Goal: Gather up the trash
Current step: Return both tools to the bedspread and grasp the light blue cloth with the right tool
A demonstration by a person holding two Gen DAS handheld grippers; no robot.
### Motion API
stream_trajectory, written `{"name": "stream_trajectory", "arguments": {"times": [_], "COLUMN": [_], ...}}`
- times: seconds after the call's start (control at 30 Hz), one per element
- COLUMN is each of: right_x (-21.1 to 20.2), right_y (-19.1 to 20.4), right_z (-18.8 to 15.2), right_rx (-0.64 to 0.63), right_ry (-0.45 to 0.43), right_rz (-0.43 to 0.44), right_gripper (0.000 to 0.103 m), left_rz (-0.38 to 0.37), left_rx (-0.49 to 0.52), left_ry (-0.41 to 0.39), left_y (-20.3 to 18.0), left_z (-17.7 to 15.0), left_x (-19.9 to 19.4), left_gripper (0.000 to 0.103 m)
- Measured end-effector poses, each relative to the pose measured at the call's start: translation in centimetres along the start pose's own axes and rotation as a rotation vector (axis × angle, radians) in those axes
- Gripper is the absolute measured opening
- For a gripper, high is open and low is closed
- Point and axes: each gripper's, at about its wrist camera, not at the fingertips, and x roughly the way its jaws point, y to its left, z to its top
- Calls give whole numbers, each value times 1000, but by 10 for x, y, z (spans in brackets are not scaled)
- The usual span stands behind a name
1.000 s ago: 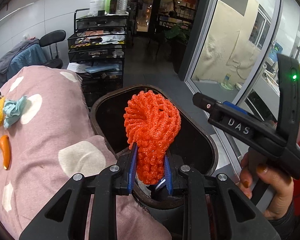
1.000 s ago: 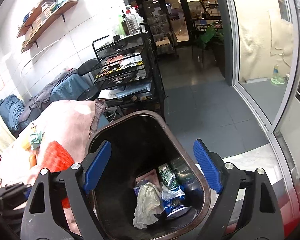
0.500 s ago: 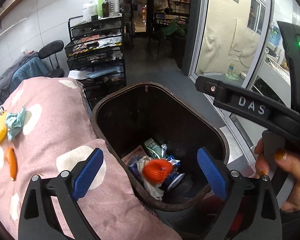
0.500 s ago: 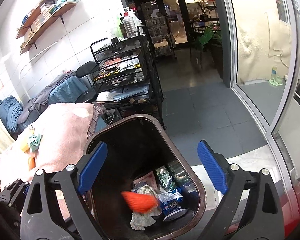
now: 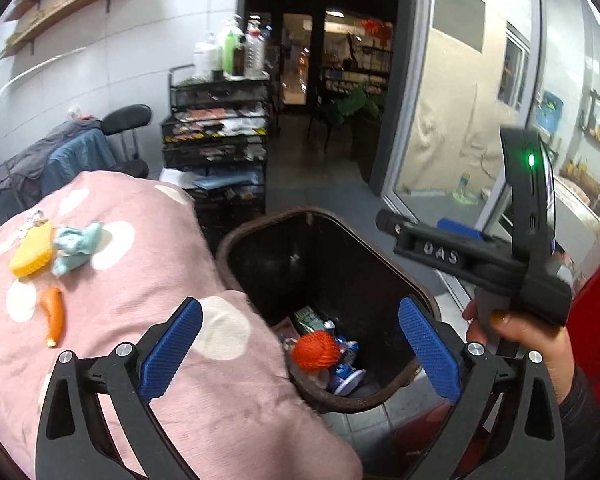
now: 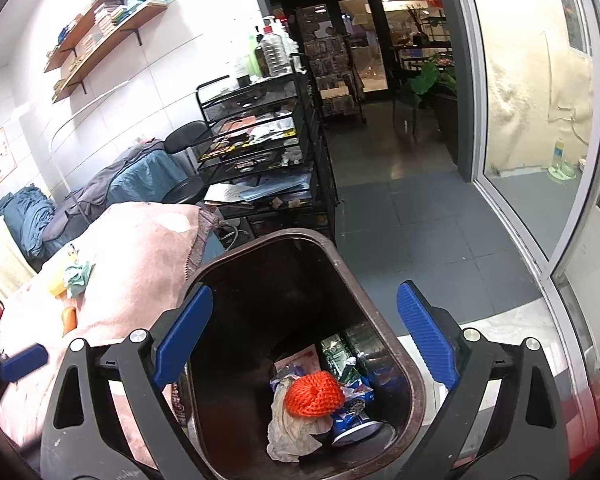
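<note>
**Orange net lying in the brown bin, both grippers spread and empty**

A tiled grey floor runs past a glass door and a black wire rack (image 6: 260, 148) stacked with papers, bottles standing on its top shelf. In the foreground a pink blanket with pale spots (image 5: 148, 264), soft and slightly fuzzy, covers a raised surface right beside a dark brown plastic bin (image 6: 342, 268), its rim rounded-rectangular and its walls smooth and glossy.

At the bottom of the bin lies a heap of trash: an orange foam net (image 6: 314, 394), ribbed and bunched into a rounded lump, sits on top of a crumpled off-white tissue (image 6: 288, 428), with a green foil packet (image 6: 336, 356) and a blue-and-white wrapper (image 6: 356, 404) touching it on the far side.

On the blanket, well apart from the bin, rest a yellow ridged sponge-like piece (image 5: 32, 254), a crumpled pale-blue cloth (image 5: 76, 248) touching it, and a smooth orange carrot-shaped item (image 5: 54, 314) nearer the camera.

The left gripper (image 5: 296, 350) is opening, its ridged blue pads spread with nothing between them, over the blanket's edge and the bin's near rim. The right gripper (image 6: 304, 340) is spread wide and empty over the bin mouth; a hand (image 5: 516, 336) grips its handle.
</note>
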Motion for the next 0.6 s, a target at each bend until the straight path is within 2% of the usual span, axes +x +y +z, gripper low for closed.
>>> {"name": "stream_trajectory", "arguments": {"times": [0.3,0.43,0.6], "right_x": [5,9,17], "right_y": [38,72,128], "right_z": [-10,-15,-20], "right_rx": [-89,-148,-246], "right_ry": [4,13,51], "right_rz": [89,162,274], "right_gripper": [92,92,92], "left_rz": [113,178,223], "left_rx": [-96,-162,-255], "left_ry": [-62,-66,-69], "left_y": [54,91,143], "left_z": [-7,-14,-27], "left_x": [-32,-43,-59], "left_gripper": [98,98,98]}}
